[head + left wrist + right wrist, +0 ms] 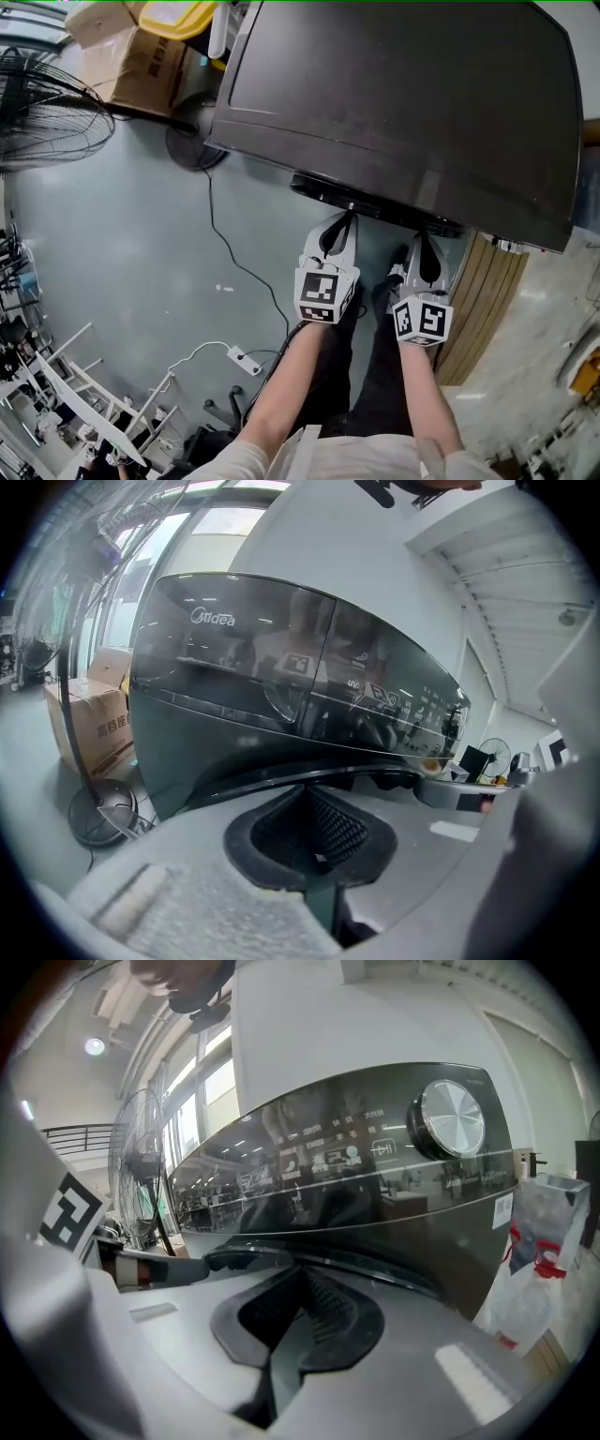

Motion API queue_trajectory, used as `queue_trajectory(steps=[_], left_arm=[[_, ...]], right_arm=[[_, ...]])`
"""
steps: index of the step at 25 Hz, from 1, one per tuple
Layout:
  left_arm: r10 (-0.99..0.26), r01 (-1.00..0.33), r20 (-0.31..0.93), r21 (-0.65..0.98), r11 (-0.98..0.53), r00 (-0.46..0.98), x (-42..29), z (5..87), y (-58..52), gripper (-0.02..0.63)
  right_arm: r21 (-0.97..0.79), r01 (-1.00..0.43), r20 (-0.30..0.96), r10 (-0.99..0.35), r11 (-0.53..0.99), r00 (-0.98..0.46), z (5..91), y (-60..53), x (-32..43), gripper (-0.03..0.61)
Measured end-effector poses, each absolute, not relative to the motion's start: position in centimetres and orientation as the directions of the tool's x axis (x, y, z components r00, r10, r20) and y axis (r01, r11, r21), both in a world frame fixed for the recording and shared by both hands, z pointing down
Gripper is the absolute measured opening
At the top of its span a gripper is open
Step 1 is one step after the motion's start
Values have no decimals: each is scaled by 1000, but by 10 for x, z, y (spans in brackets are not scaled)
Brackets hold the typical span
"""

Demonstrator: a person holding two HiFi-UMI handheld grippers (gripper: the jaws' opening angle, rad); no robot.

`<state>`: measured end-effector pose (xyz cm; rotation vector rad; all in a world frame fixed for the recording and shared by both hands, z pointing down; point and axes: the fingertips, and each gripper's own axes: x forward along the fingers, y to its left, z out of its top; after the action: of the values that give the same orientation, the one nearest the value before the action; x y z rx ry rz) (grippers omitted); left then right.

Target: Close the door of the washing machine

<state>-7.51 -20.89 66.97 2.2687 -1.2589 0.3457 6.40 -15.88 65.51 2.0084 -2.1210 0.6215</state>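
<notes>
With jaws closed and empty, the left gripper (345, 221) and right gripper (423, 240) stood at the door (375, 201), which lay against the washing machine (403, 103) front, apparently shut; latching could not be confirmed.

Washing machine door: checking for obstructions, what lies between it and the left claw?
Nothing: in the left gripper view, the left claw faces the door across a bare stretch.
</notes>
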Motion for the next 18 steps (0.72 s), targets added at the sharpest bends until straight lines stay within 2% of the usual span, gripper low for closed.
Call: queue_trajectory(steps=[18], left_arm=[[-699,-822,441,385,-419,563,-77,674,-222,11]], right_arm=[[-195,-979,410,-912,-57,-28,660,-169,63,3]])
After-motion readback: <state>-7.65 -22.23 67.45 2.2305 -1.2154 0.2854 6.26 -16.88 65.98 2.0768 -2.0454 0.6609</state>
